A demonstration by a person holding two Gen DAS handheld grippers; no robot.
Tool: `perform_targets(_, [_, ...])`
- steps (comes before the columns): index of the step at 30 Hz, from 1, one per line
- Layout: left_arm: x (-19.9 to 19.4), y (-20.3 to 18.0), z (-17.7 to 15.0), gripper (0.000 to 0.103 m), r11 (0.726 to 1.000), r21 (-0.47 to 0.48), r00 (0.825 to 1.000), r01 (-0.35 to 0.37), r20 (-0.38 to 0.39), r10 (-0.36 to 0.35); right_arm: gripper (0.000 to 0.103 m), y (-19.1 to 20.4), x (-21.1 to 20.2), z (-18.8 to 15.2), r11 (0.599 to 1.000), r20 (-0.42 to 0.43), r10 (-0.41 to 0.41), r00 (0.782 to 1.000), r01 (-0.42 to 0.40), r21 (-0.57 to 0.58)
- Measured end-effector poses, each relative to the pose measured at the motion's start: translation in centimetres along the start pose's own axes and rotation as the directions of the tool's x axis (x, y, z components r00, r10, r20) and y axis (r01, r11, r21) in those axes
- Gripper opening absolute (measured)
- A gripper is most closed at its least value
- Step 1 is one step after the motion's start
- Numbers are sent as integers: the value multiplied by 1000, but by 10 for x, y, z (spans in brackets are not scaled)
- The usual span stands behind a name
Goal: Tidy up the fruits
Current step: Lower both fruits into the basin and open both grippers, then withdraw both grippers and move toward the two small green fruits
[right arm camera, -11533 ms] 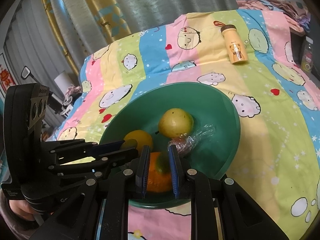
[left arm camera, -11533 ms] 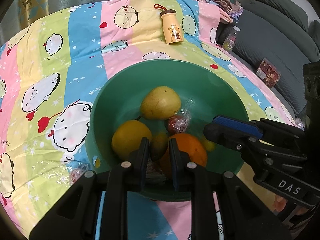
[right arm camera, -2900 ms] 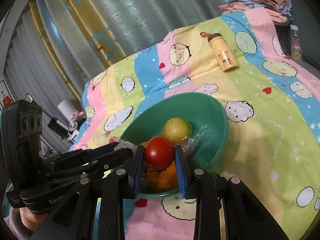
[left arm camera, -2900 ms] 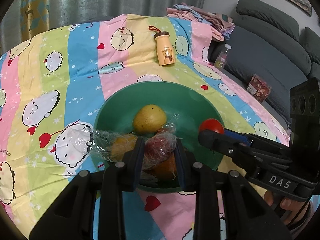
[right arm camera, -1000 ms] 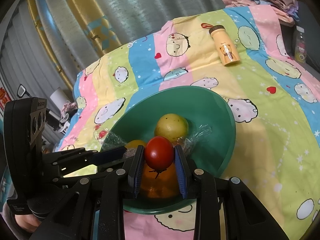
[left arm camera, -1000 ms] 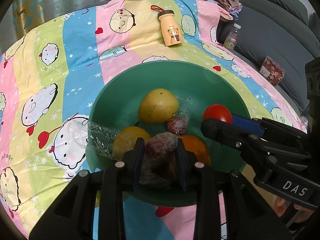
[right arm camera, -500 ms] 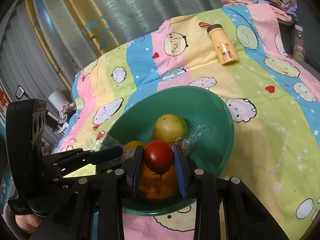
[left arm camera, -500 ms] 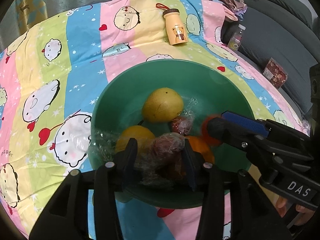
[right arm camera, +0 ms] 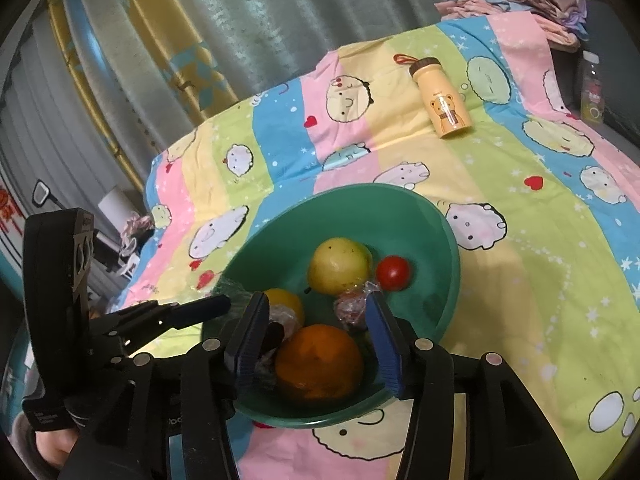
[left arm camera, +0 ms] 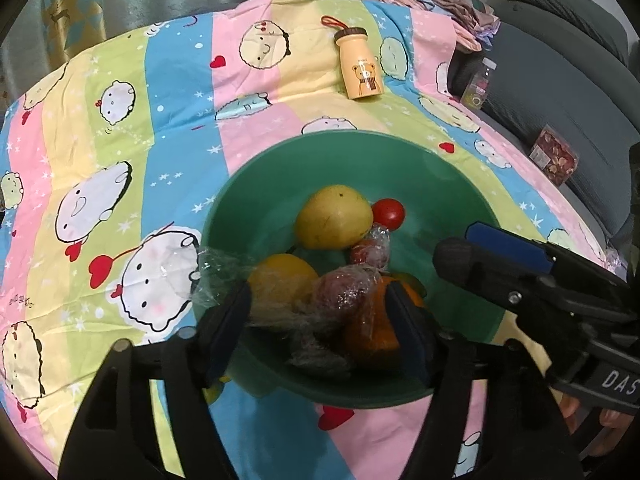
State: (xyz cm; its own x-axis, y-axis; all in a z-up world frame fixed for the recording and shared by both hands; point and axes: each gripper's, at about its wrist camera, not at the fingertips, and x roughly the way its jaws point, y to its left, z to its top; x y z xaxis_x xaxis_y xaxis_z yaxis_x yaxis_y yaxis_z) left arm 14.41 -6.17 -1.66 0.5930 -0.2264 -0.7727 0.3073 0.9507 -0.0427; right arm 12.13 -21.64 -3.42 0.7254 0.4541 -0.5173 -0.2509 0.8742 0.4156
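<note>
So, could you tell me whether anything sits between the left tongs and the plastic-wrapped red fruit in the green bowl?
Nothing visible does: the wrapped red fruit lies between the open left tongs, on the other fruit in the green bowl.

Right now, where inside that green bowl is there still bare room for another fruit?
The green bowl is bare along its far wall, behind the yellow pear and red tomato. Its near half is crowded with the orange and plastic-wrapped fruits.

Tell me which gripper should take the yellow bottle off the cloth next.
Right, probably. Both grippers have just opened, empty, over the green bowl. The yellow bottle lies beyond the bowl toward the right gripper's side; the left gripper would have to cross over.
</note>
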Motion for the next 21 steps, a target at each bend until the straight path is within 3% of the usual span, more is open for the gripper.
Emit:
perform_targets(10, [-38,0,-4,95,1000,-24,998,-15,68,17,59,15,-36,-1,1000,55,9,998,-8,-16])
perform_targets(15, [-60,2,-12,97,999,-46,995,-20,95,25,66,19,-55,-6,1000,77,14,997,-13,-7])
perform_targets(21, [-83,7,-28,100,997,-78,992,-26,122,36,66,32,-74,-17,999,74,24,997,-21,-42])
